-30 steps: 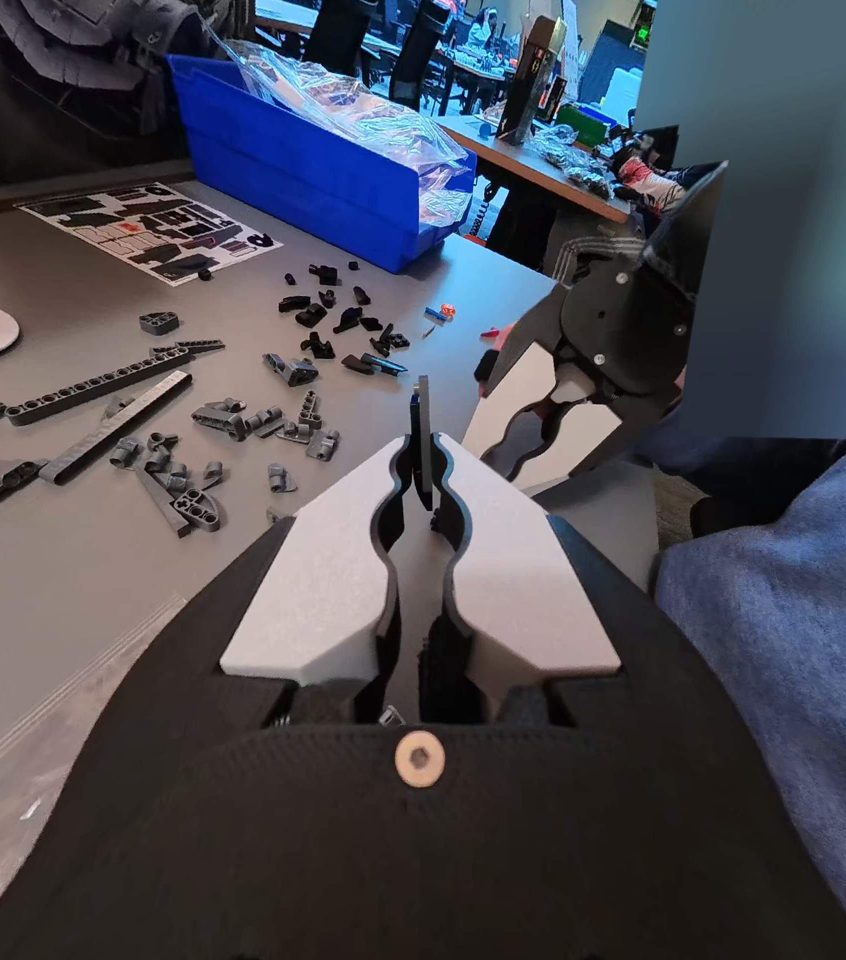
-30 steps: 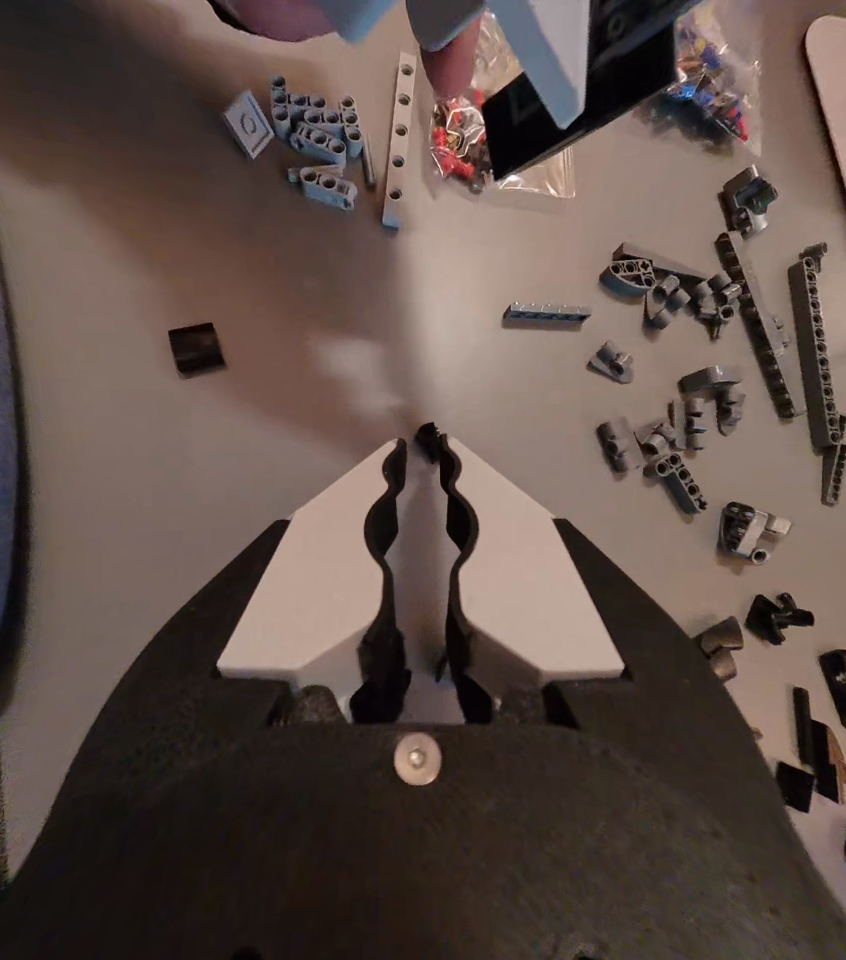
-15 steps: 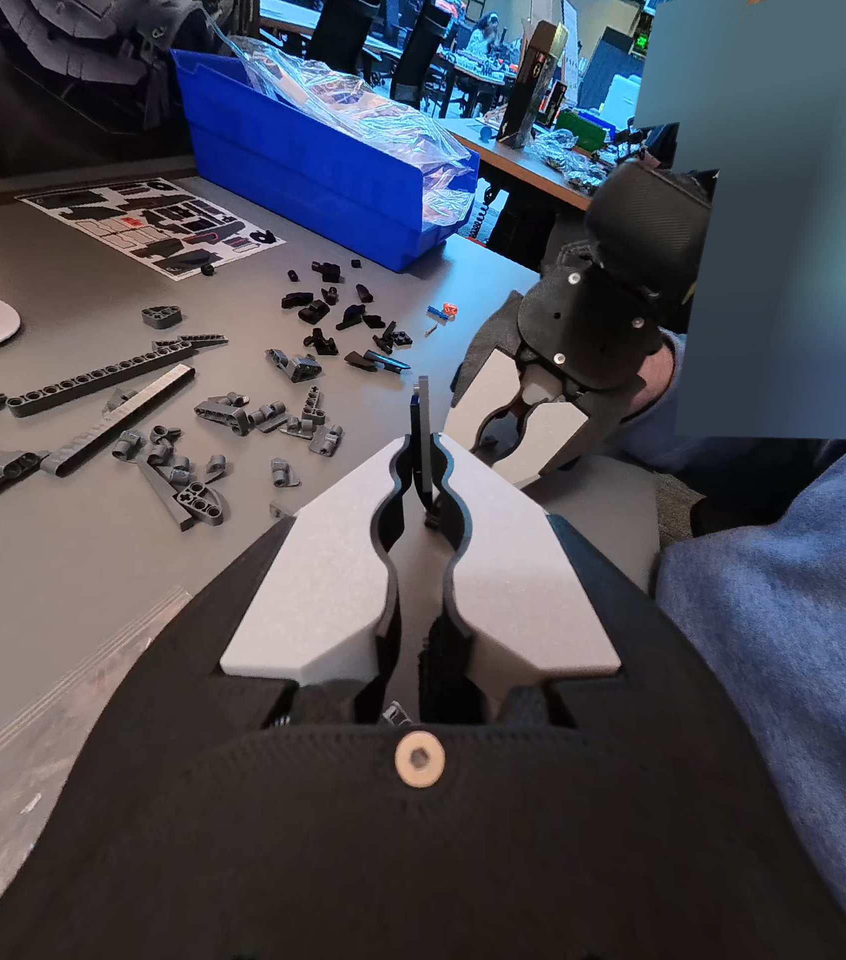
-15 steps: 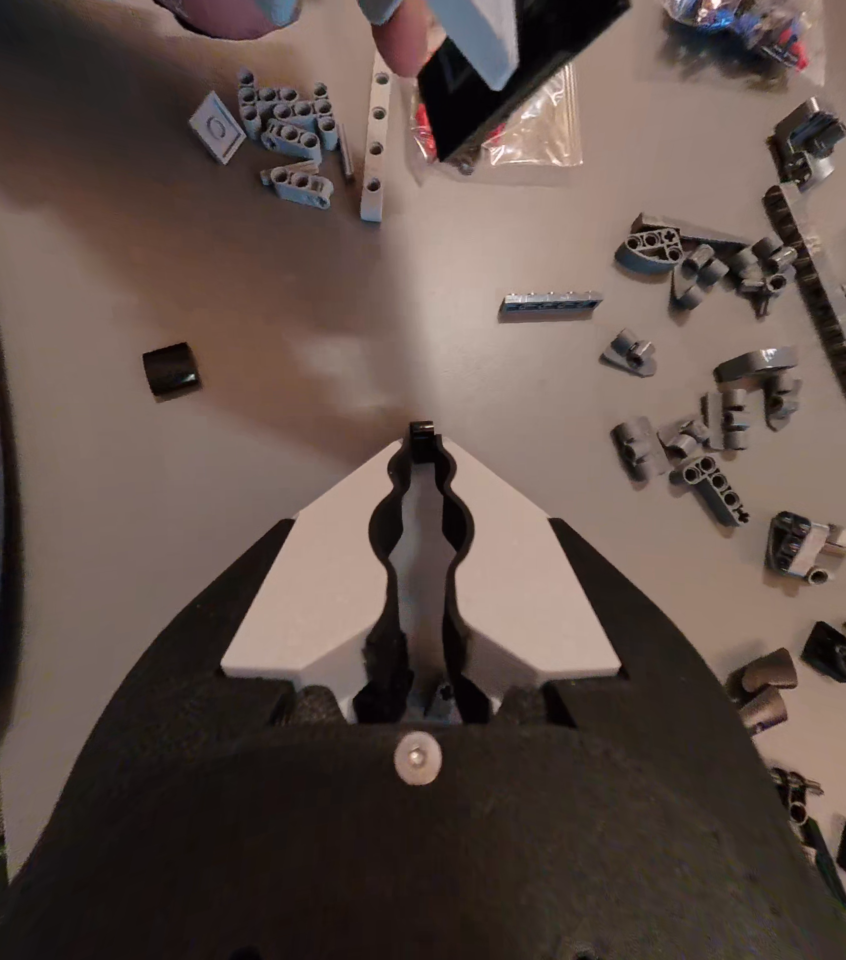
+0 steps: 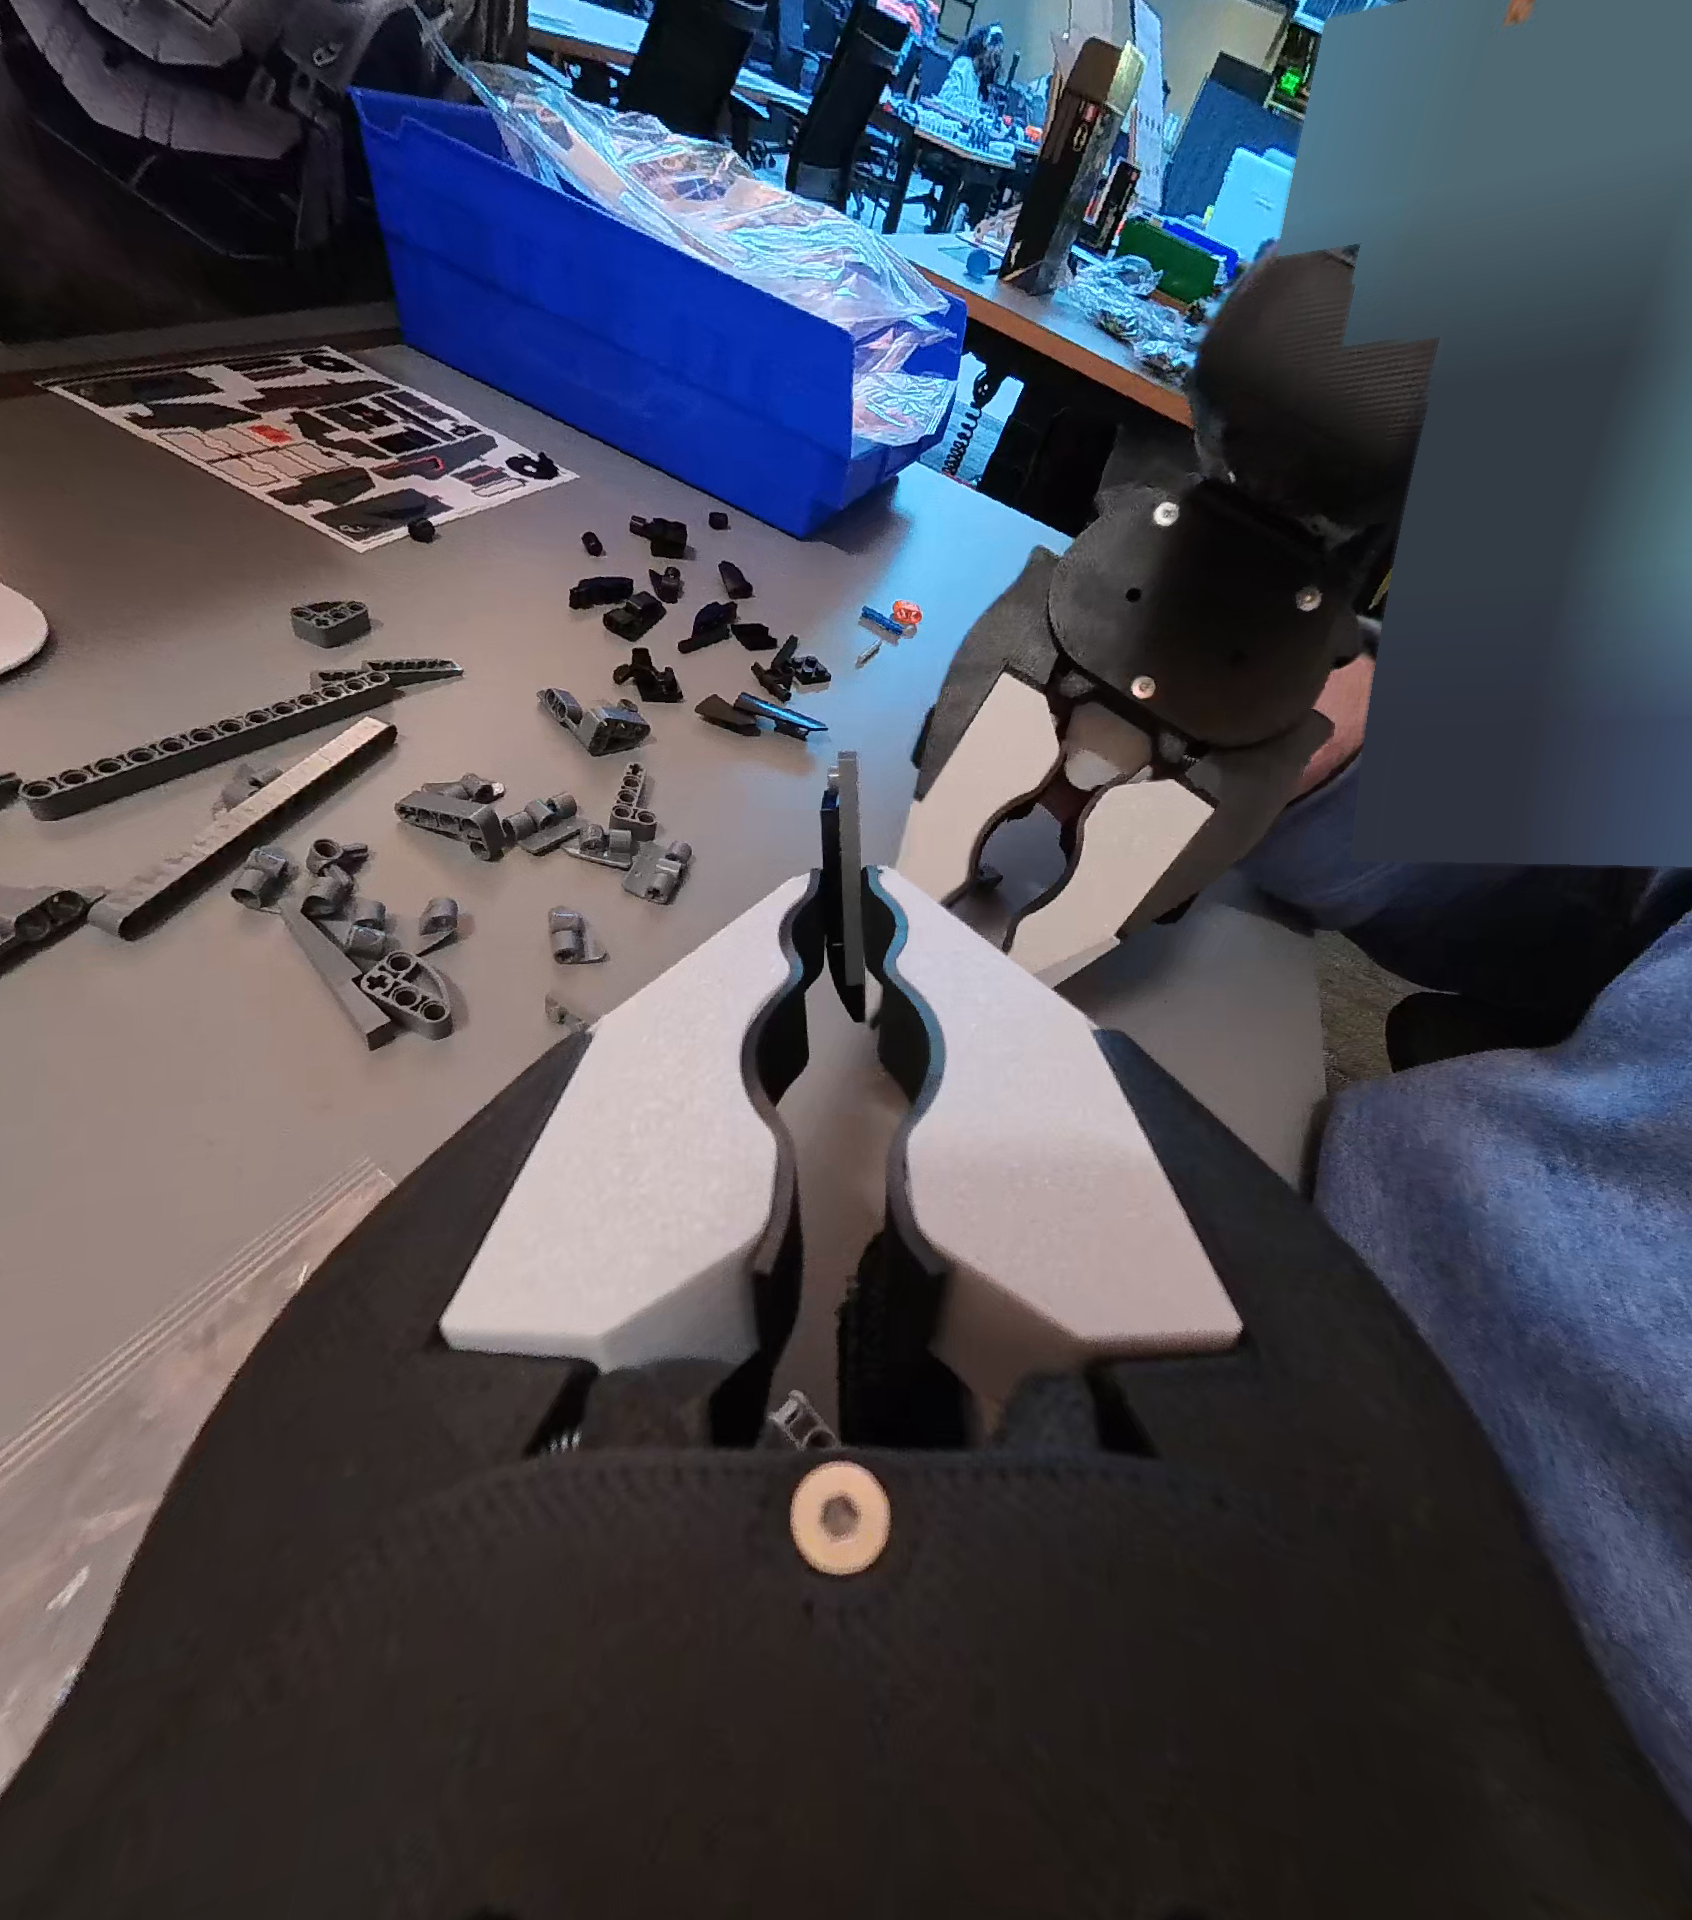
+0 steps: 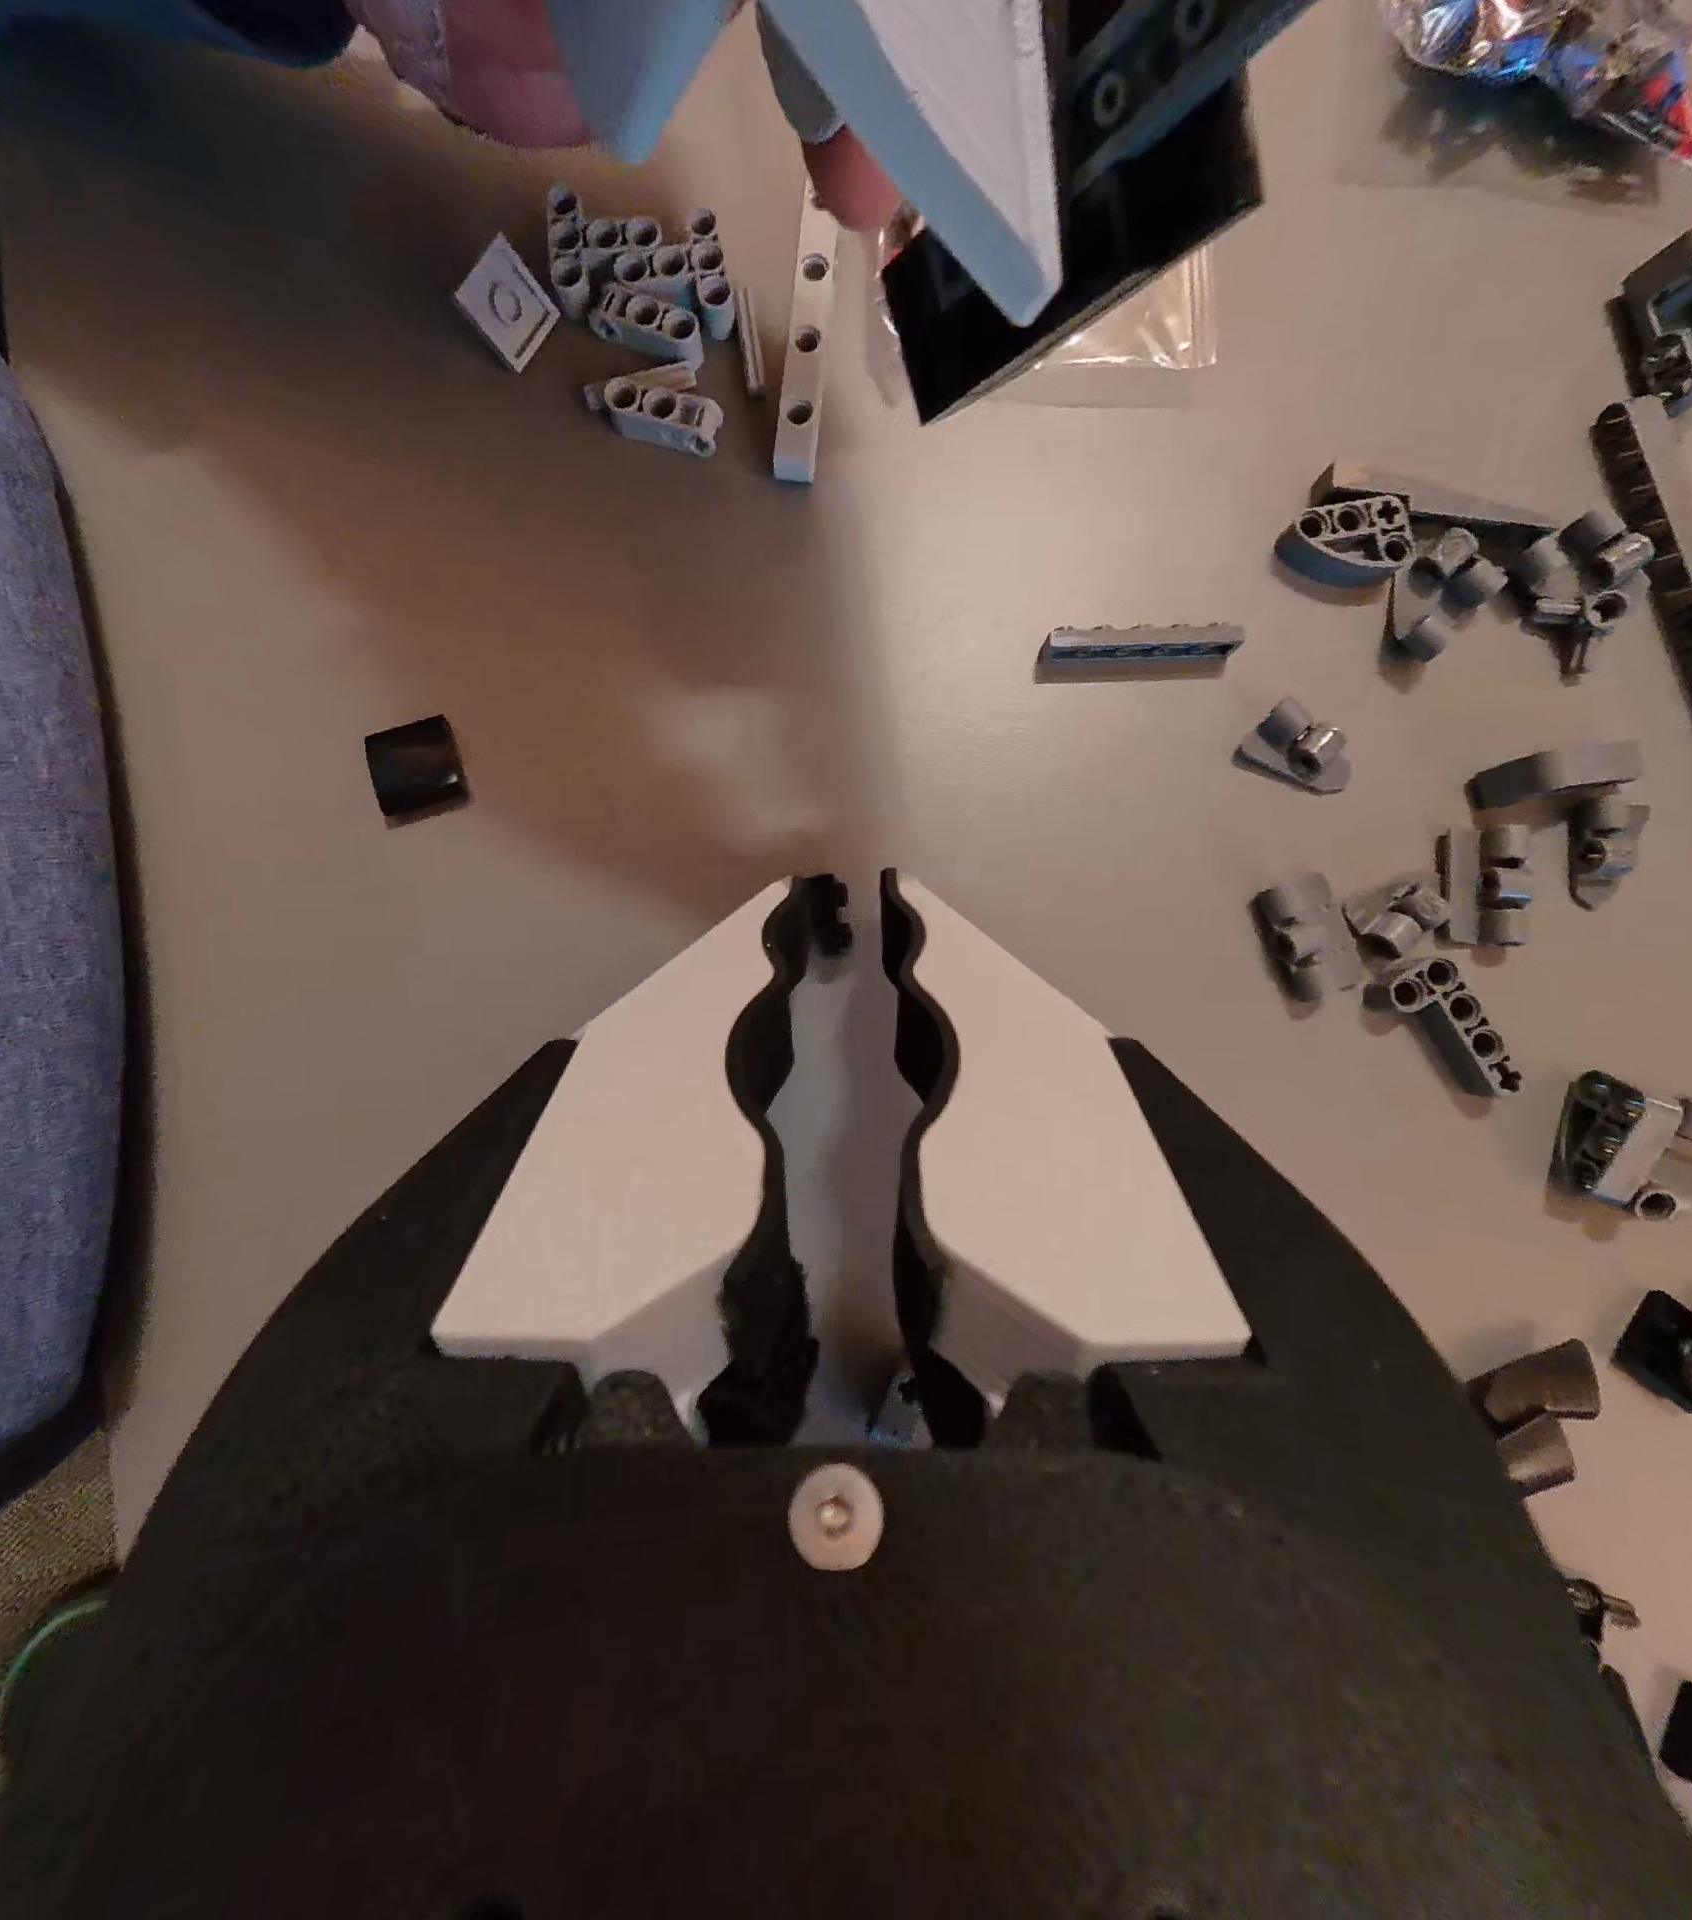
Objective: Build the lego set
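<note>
- Grey table, loose lego bits upper left.
- Left gripper clamped on thin dark plate, frame centre.
- Right gripper fingers slightly apart; small black piece against left tip.

Bare tabletop lies ahead of the right tongs, between a black curved brick and scattered grey pieces.
</note>
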`<move>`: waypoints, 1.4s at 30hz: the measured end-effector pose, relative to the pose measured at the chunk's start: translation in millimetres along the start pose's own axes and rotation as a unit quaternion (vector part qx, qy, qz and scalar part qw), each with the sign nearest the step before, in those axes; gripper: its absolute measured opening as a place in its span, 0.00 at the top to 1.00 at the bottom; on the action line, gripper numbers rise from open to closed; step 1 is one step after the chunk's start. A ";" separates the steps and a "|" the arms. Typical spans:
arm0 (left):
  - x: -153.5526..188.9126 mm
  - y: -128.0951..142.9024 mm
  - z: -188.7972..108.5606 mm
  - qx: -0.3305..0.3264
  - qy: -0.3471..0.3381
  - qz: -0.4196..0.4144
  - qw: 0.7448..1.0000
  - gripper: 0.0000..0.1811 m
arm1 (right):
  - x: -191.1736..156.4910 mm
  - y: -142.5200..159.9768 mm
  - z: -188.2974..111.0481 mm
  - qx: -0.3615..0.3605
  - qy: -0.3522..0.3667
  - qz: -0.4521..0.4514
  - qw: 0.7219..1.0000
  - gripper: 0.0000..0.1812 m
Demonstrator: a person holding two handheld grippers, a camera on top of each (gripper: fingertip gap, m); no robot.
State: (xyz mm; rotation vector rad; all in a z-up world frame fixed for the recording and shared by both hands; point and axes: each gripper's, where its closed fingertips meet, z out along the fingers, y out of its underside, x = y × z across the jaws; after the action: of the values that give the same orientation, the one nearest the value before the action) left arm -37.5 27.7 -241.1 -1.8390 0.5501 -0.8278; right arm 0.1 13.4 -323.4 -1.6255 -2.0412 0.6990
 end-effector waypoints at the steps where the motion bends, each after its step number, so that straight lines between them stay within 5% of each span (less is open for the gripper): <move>1: -0.3 -0.2 -0.7 0.000 -0.001 0.000 1.000 0.98 | -1.5 0.5 -0.2 -0.002 -0.002 -0.001 1.000 0.95; 18: 0.5 4.9 3.8 -0.006 0.000 -0.002 1.000 0.98 | -0.4 2.9 5.0 -0.013 0.053 -0.015 0.998 0.97; 25: 0.4 6.5 8.8 -0.008 0.001 -0.010 1.000 0.98 | -4.5 -7.4 -6.2 0.056 -0.014 0.065 0.996 0.97; 32: 3.8 9.3 13.3 -0.015 0.010 -0.013 1.000 0.98 | -25.2 15.2 -4.7 -0.018 -0.110 0.073 0.991 0.97; 35: 4.8 9.2 13.6 -0.016 0.011 -0.012 1.000 0.98 | -13.1 12.1 -4.4 -0.020 -0.076 0.065 0.995 0.89; 42: 3.7 9.9 12.8 -0.016 0.012 -0.014 1.000 0.98 | -8.1 6.1 -12.2 0.008 0.001 -0.008 1.000 0.94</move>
State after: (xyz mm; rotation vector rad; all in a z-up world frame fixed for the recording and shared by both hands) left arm -25.5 29.0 -252.4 -1.8725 0.5570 -0.8657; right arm 14.0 8.0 -317.9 -1.5977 -2.0413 0.7059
